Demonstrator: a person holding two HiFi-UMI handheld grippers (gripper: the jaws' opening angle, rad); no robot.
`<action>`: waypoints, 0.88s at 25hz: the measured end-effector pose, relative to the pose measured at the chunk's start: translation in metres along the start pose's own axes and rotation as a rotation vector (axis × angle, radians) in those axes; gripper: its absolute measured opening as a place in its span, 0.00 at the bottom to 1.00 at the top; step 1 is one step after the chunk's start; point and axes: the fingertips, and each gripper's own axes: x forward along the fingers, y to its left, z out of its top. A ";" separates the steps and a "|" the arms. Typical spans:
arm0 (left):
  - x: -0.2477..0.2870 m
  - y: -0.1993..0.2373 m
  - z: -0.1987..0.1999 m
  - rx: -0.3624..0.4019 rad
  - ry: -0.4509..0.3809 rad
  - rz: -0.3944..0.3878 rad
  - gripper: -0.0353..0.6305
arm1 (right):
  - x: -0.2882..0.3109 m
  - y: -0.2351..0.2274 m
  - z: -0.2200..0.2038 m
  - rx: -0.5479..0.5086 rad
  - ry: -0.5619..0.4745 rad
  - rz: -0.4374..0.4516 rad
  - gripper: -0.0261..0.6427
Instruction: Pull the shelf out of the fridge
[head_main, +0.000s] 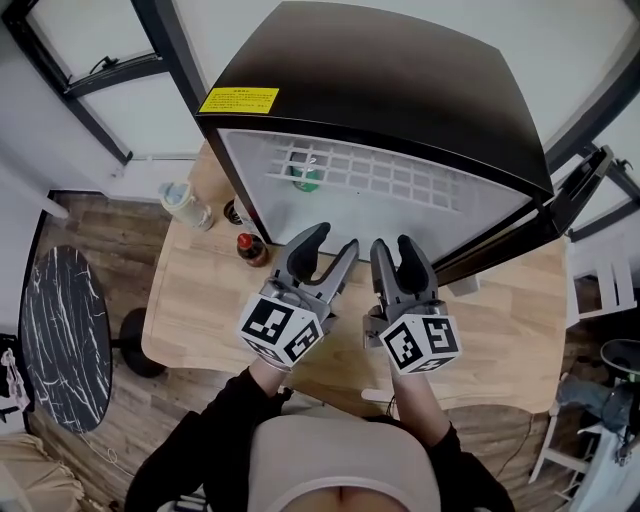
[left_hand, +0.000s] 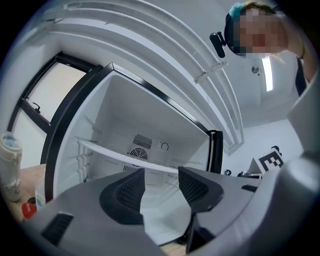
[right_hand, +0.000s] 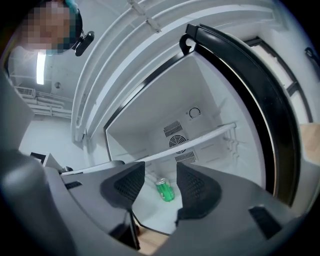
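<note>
1. One black-topped compact fridge (head_main: 400, 90) with a white interior. It stands on one light wooden table (head_main: 200, 300) with its door open to the right.
2. One white wire shelf (head_main: 370, 170), seated inside the fridge and spanning wall to wall at mid height.
3. One green drinks can (right_hand: 165, 190), upright on the fridge floor beneath the shelf.
4. One left gripper (head_main: 332, 240), grey with dark pads. Its jaws stand apart and hold nothing, just before the fridge opening.
5. One right gripper (head_main: 393, 243), alike and beside it. Its jaws are parted and empty, and the can shows beyond the gap.
6. One red-capped dark bottle (head_main: 250, 248) and one clear pale-capped bottle (head_main: 186, 204), on the table left of the fridge.
7. One yellow rectangular label (head_main: 238, 100), on the fridge top.
8. One round black marbled table (head_main: 60, 335), at the far left.
</note>
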 end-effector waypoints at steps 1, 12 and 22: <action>0.003 0.002 0.000 -0.011 -0.004 0.001 0.35 | 0.003 -0.002 0.000 0.009 -0.002 -0.003 0.34; 0.035 0.022 0.002 -0.078 -0.005 0.002 0.44 | 0.037 -0.020 0.006 0.059 -0.013 -0.022 0.42; 0.057 0.042 -0.001 -0.194 -0.001 0.026 0.49 | 0.062 -0.029 0.013 0.115 -0.031 -0.020 0.45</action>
